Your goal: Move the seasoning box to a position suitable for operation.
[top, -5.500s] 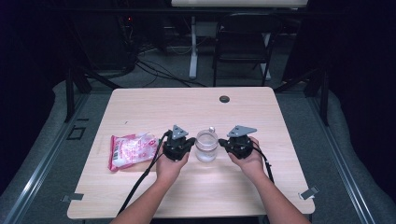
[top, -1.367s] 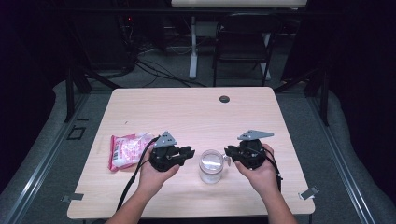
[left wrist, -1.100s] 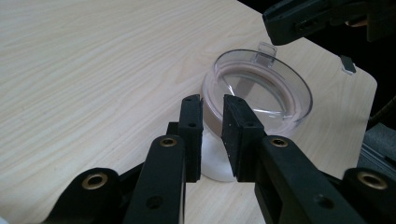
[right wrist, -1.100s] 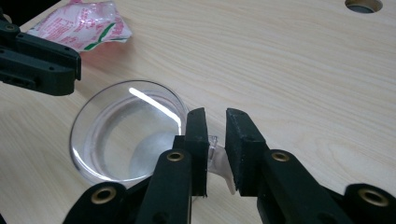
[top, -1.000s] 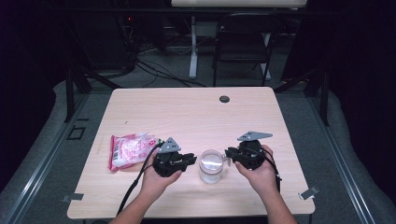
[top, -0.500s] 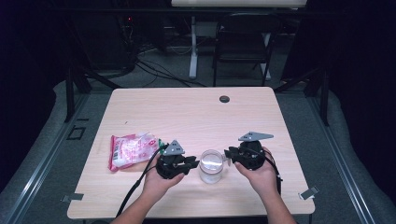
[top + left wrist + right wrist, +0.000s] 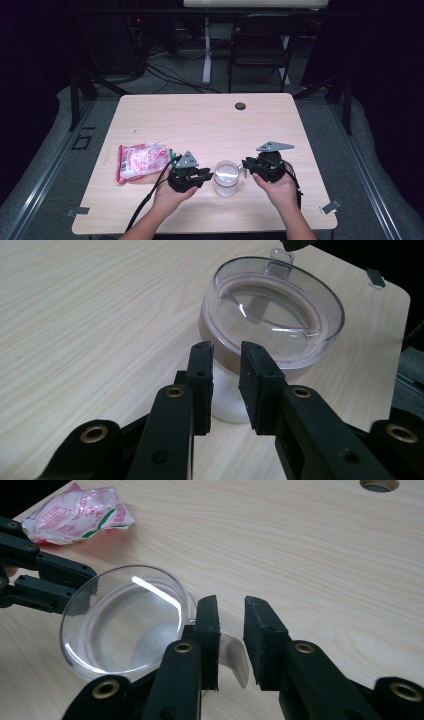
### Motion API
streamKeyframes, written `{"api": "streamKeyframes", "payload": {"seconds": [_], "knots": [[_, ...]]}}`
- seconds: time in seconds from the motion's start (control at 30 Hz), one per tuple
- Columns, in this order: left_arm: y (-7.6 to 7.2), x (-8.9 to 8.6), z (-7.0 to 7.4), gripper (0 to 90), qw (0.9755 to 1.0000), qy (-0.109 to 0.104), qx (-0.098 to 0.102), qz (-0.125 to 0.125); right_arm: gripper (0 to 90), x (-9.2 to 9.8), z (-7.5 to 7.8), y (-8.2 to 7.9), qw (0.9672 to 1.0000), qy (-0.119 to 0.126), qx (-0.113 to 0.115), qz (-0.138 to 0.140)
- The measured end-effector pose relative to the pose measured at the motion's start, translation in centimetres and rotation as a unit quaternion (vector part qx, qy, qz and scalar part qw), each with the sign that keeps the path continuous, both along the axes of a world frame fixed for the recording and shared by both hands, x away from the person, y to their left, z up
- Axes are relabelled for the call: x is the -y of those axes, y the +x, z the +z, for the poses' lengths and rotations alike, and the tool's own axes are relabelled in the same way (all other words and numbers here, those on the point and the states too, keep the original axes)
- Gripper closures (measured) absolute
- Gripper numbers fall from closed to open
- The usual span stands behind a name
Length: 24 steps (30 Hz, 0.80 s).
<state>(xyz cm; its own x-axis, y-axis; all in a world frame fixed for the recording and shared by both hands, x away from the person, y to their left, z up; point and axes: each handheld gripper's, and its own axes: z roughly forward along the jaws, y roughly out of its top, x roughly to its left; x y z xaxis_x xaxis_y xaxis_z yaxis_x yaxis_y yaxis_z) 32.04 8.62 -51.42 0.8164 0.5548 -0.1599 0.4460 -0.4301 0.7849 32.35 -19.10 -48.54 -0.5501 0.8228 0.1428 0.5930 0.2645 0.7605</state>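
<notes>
I hold a gripper in each hand, one on either side of a clear glass mug [image 7: 226, 178] that stands upright on the pale wooden worktop [image 7: 210, 120], near the edge closest to me.

My left gripper [image 7: 206, 175] comes at the mug from its left. In the left gripper view, the left gripper [image 7: 226, 374] has its two black jaws parted by a narrow gap, with the mug [image 7: 272, 322] just beyond the tips. The pads are close against the glass wall, but nothing sits between them, so they pinch nothing. Whether the tips touch the wall I cannot tell.

My right gripper [image 7: 246, 165] comes at the mug from its right, where the handle is. In the right gripper view, the right gripper [image 7: 231, 630] has its jaws standing a little apart after just closing in somewhat. The mug's handle [image 7: 235, 664] lies low in the gap between them. The pads do not press on it, so this gripper holds nothing either. The mug [image 7: 125, 625] sits just left of those jaws there, with my left gripper [image 7: 55, 580] on its far side.

A pink and white packet [image 7: 142, 161] lies on the worktop to the left of my left hand [image 7: 170, 197], apart from the mug. A small dark round grommet [image 7: 240, 106] sits near the worktop's far edge.
</notes>
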Motion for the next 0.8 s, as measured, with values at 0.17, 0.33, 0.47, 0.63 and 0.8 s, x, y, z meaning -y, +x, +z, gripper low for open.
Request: {"api": "streamKeyframes", "payload": {"seconds": [0.17, 0.33, 0.47, 0.63, 0.8], "knots": [[-0.1, 0.19, -0.33, 80.0, 0.9999, 0.009, -0.008, -0.003, 76.6, -0.29, -0.12, -0.09, 0.9999, 0.01, -0.011, 0.0], [-0.19, 0.31, -0.4, 86.8, 0.9998, 0.018, -0.009, -0.009, 79.2, -0.16, -0.26, -0.02, 0.9995, 0.026, -0.017, 0.004], [-0.32, 0.43, -0.35, 90.0, 0.9996, 0.02, -0.009, -0.02, 82.6, -0.24, -0.28, -0.05, 0.9996, 0.022, -0.013, 0.014], [-0.37, 0.48, -0.33, 90.0, 0.9996, 0.019, -0.007, -0.02, 83.9, -0.37, -0.19, -0.13, 0.9998, 0.015, -0.009, 0.014], [-0.32, 0.49, -0.38, 90.0, 0.9993, 0.028, -0.011, -0.024, 86.5, -0.21, -0.17, -0.1, 0.9997, 0.017, -0.012, 0.012]]}}
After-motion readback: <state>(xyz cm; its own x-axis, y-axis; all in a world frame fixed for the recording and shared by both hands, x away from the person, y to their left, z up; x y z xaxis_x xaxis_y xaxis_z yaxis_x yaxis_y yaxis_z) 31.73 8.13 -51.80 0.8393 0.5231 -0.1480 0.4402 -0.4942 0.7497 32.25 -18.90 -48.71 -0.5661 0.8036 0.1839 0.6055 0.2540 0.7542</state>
